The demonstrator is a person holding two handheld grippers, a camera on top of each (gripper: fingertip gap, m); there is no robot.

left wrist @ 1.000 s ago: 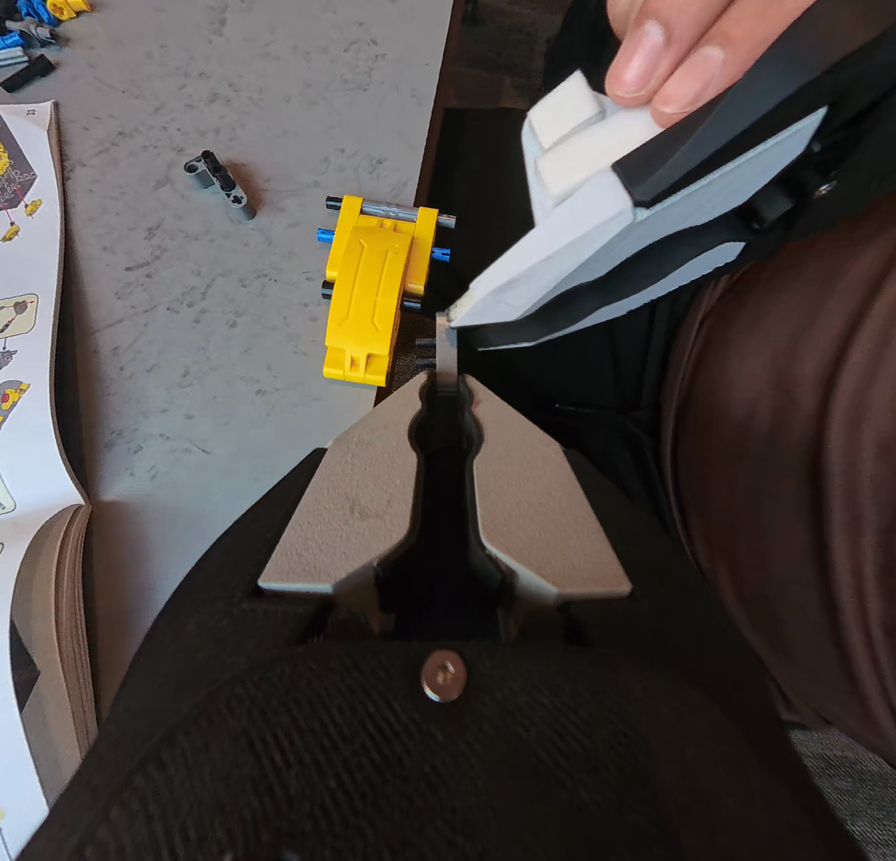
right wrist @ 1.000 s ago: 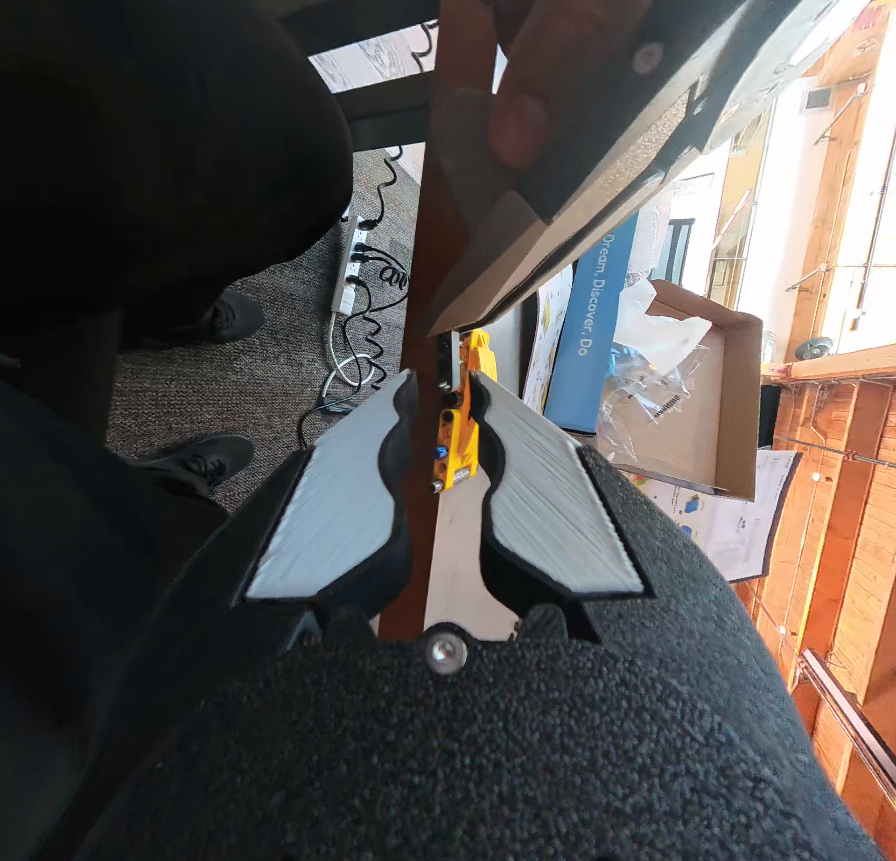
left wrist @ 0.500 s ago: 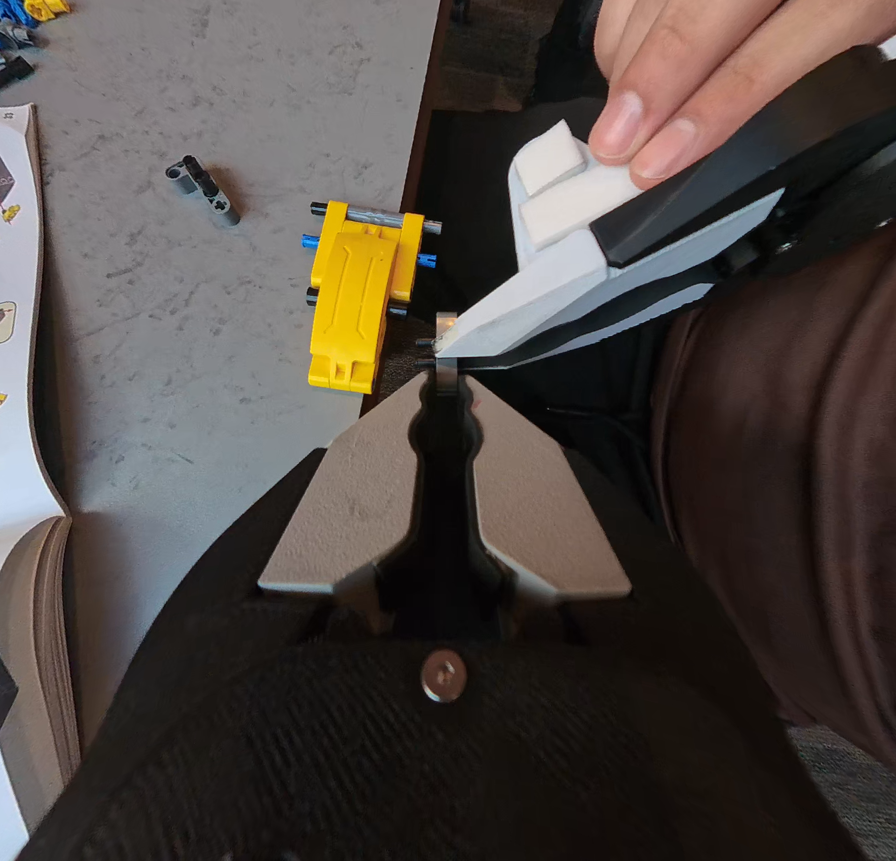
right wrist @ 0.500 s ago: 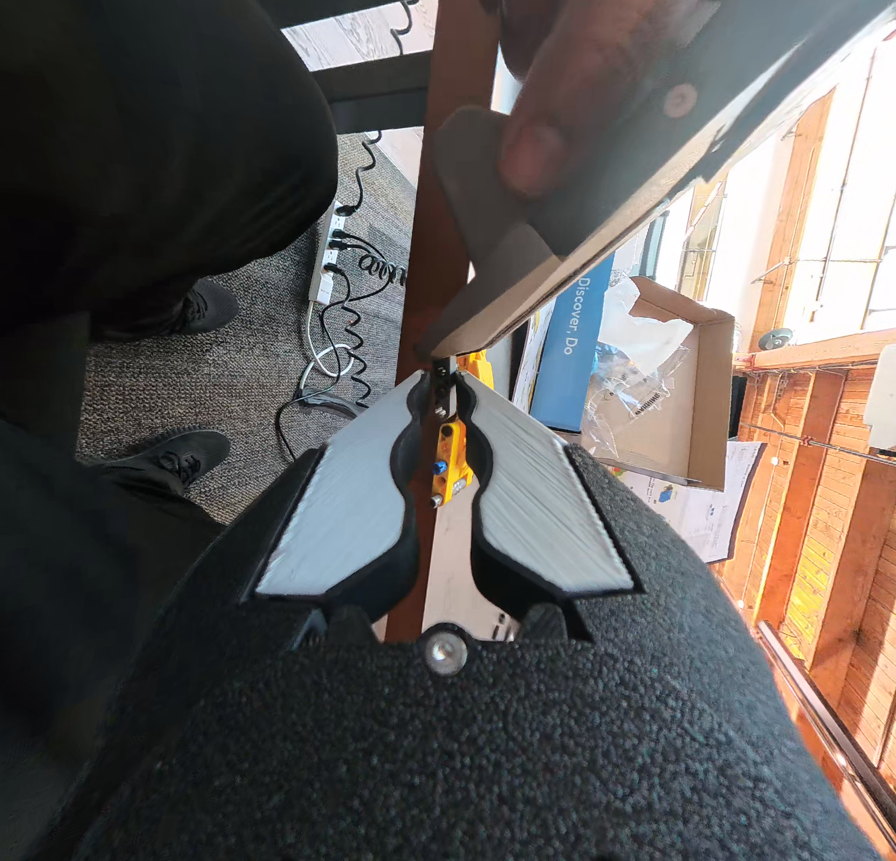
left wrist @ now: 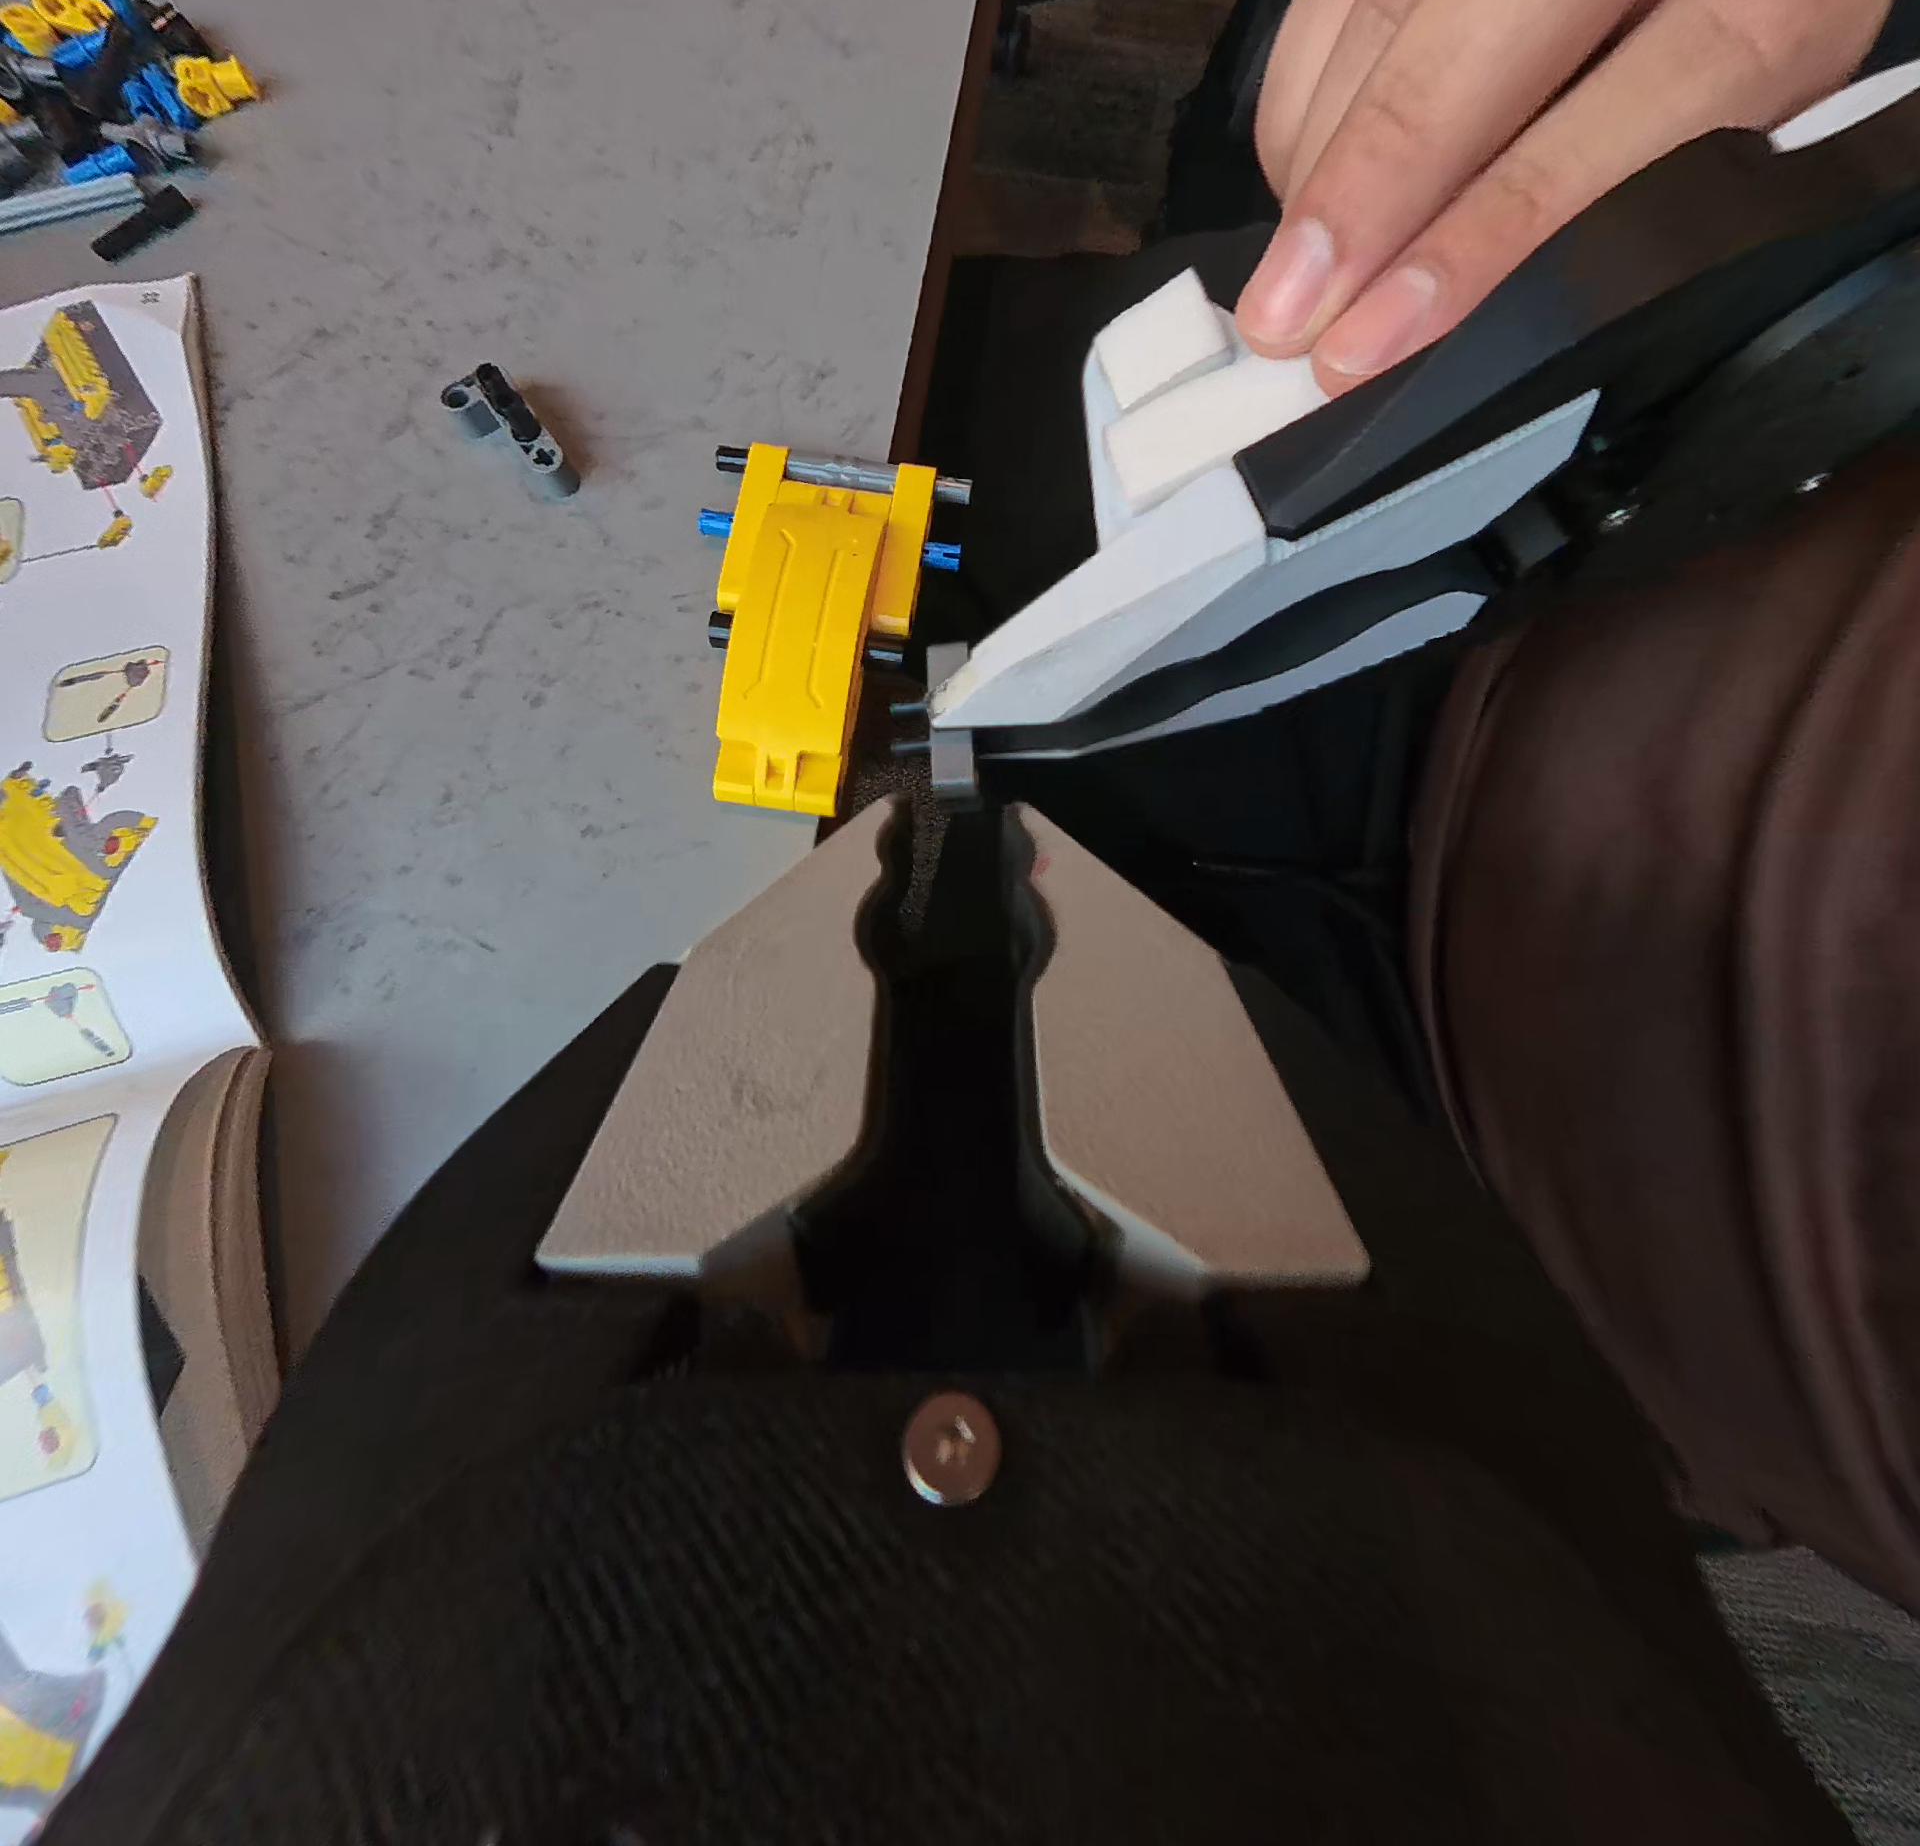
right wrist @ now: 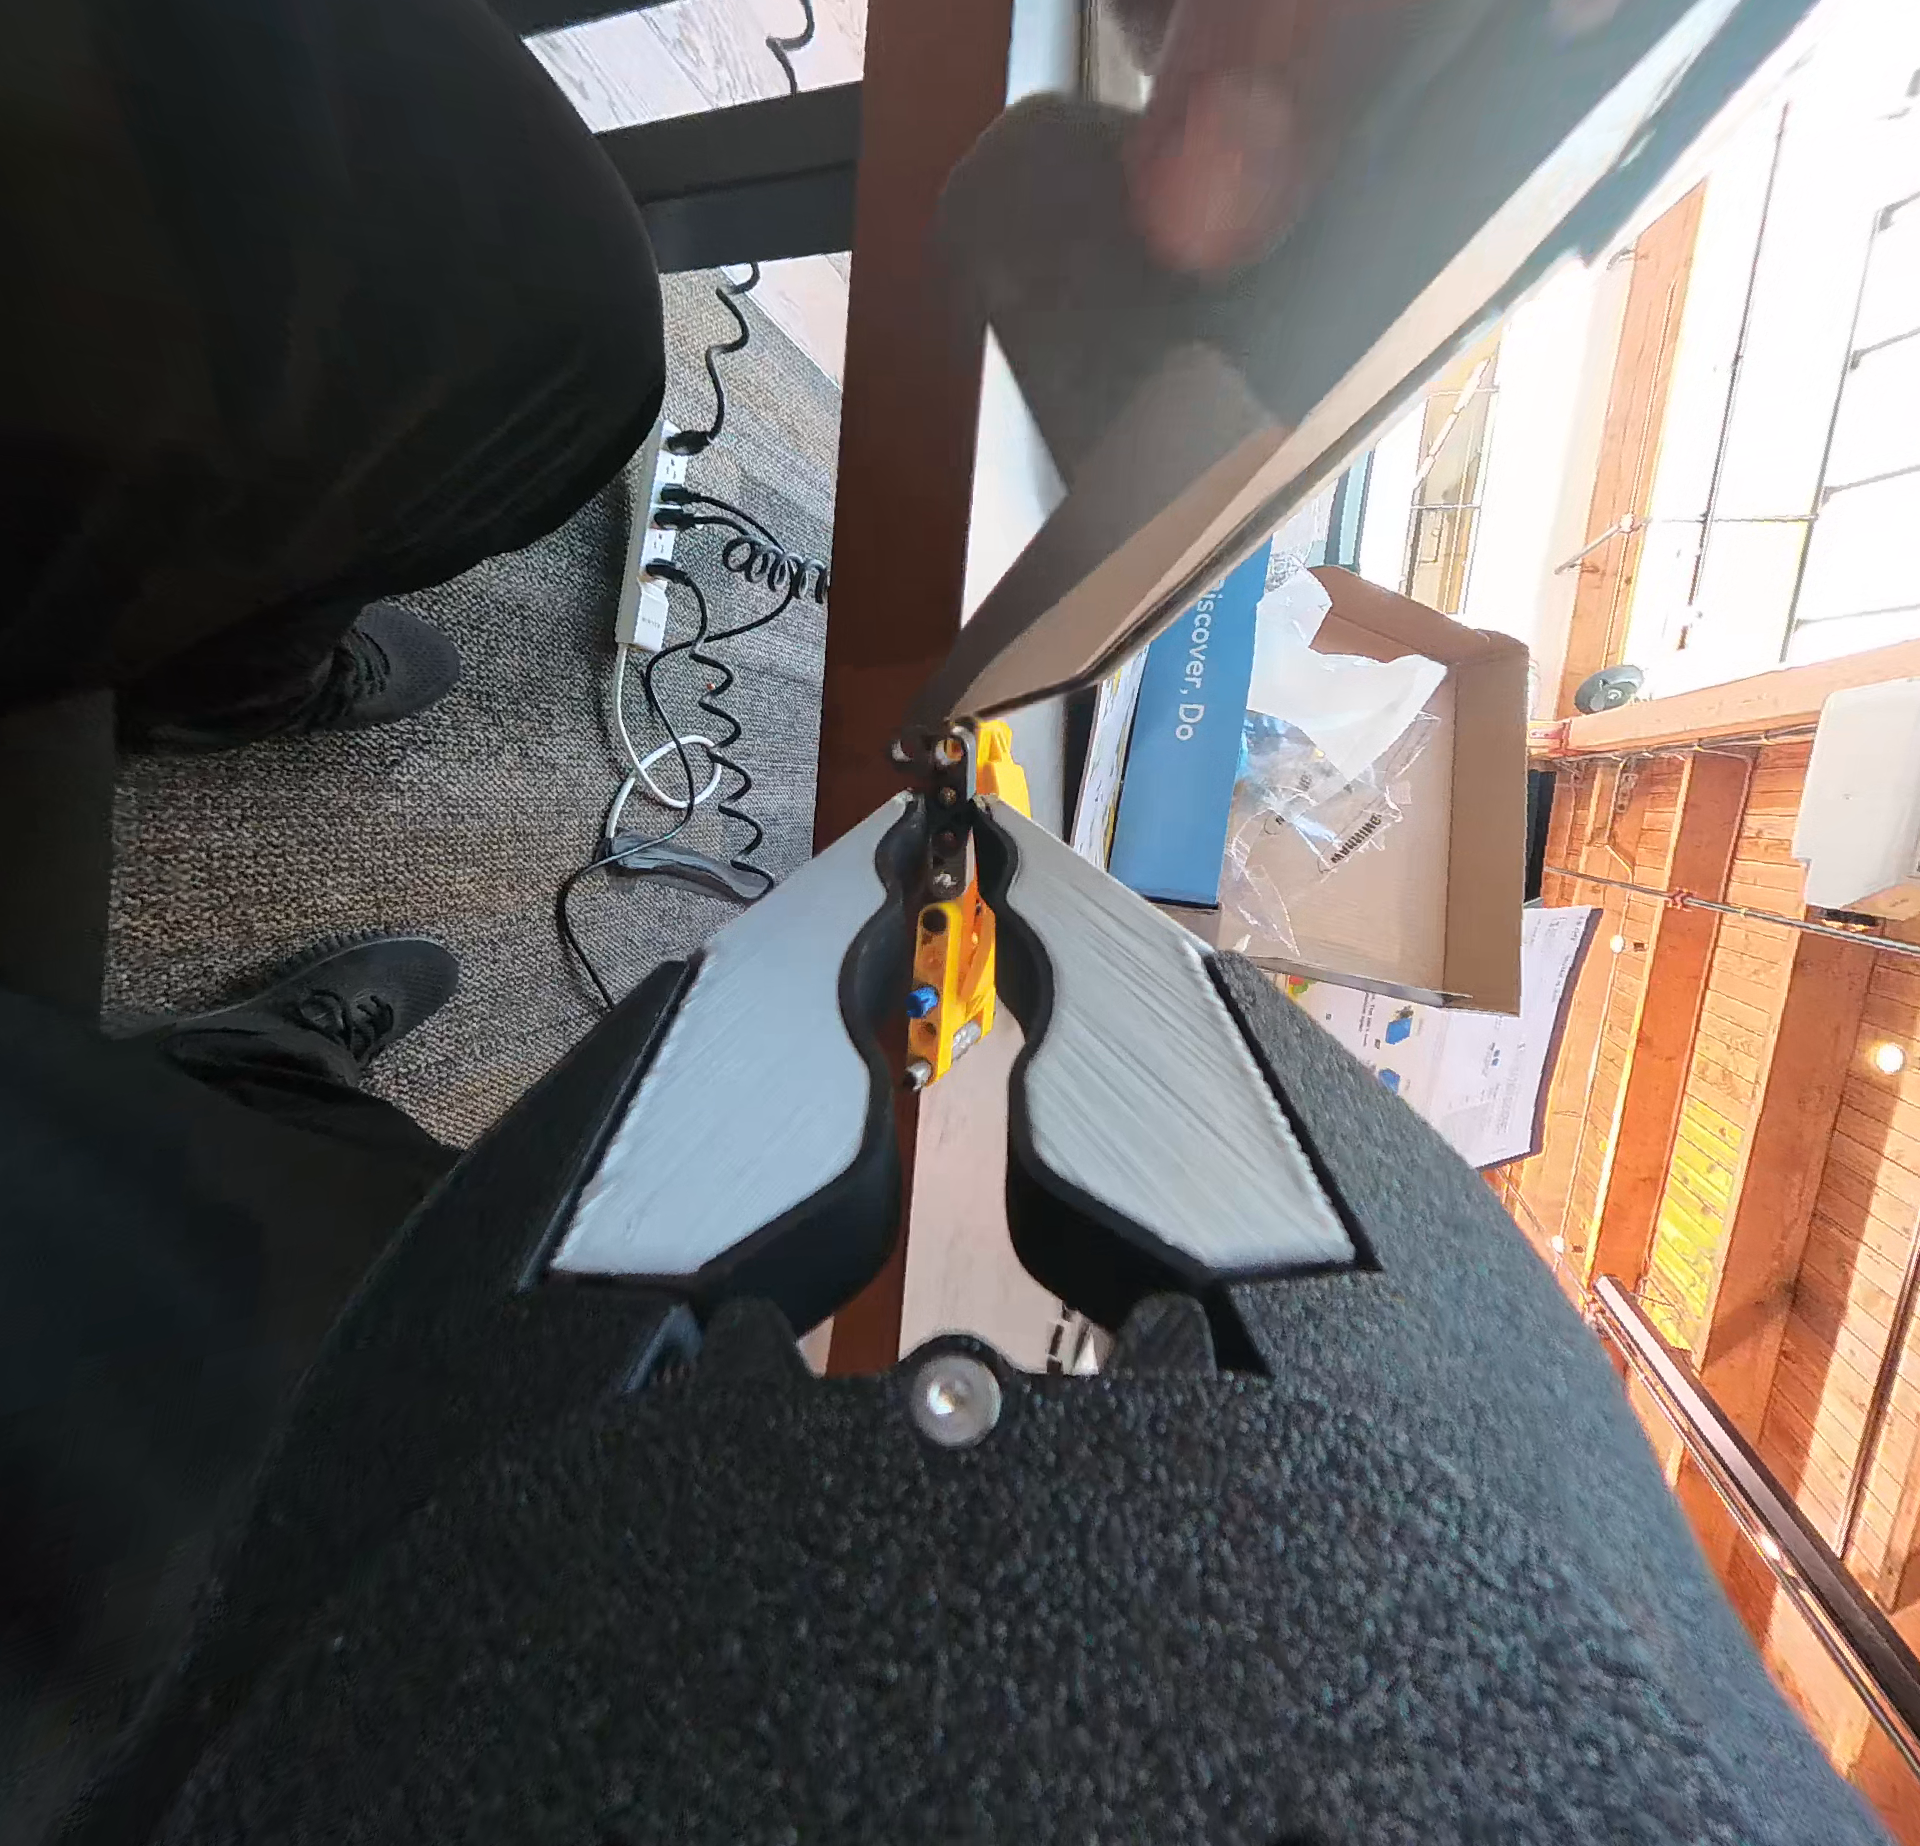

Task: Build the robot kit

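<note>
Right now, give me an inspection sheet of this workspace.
Surface: grey table.
Job's things: yellow block model at the table edge; grey piece with black pins held just off it.
Clutter: grey connector, heap of small parts, open booklet.
Claws: right claw pinches the grey piece; left claw tips narrowly apart beside it, grip unclear.
Cables: power strip with cords on carpet.
Surroundings: cardboard box, blue box.

We note white lettering on the blue box (right wrist: 1195,757) and a small page number on the open instruction booklet (left wrist: 94,570); neither is transcribed.
</note>
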